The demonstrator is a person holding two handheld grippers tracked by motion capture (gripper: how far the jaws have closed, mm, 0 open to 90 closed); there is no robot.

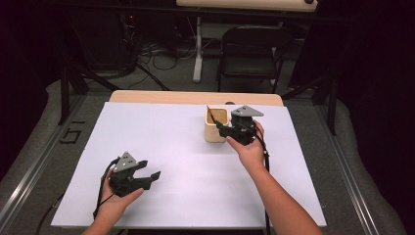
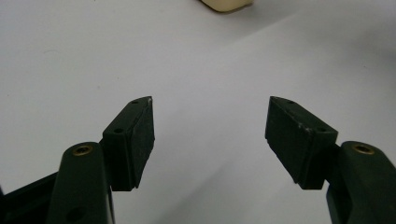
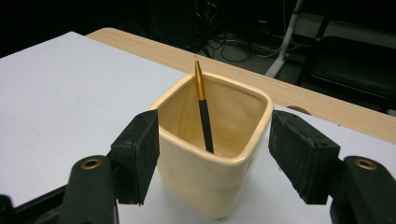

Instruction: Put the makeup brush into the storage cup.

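A cream square cup (image 1: 214, 131) stands on the white table sheet (image 1: 161, 142) at the back right, and a black pen with a gold tip (image 1: 211, 115) leans inside it. In the right gripper view the cup (image 3: 210, 186) sits between my right gripper's (image 3: 215, 121) wide jaws, with the pads close beside its two side walls and the pen (image 3: 204, 121) upright in it. From the high view my right gripper (image 1: 222, 129) reaches the cup from its right side. Near the front left, my left gripper (image 1: 149, 169) rests open with nothing in it; its jaws (image 2: 210, 102) frame bare sheet.
The wooden table edge (image 1: 195, 97) runs behind the sheet. A black folding chair (image 1: 252, 54), cables and a stand leg are on the floor beyond. In the left gripper view the cup's base (image 2: 226, 3) peeks in at the top.
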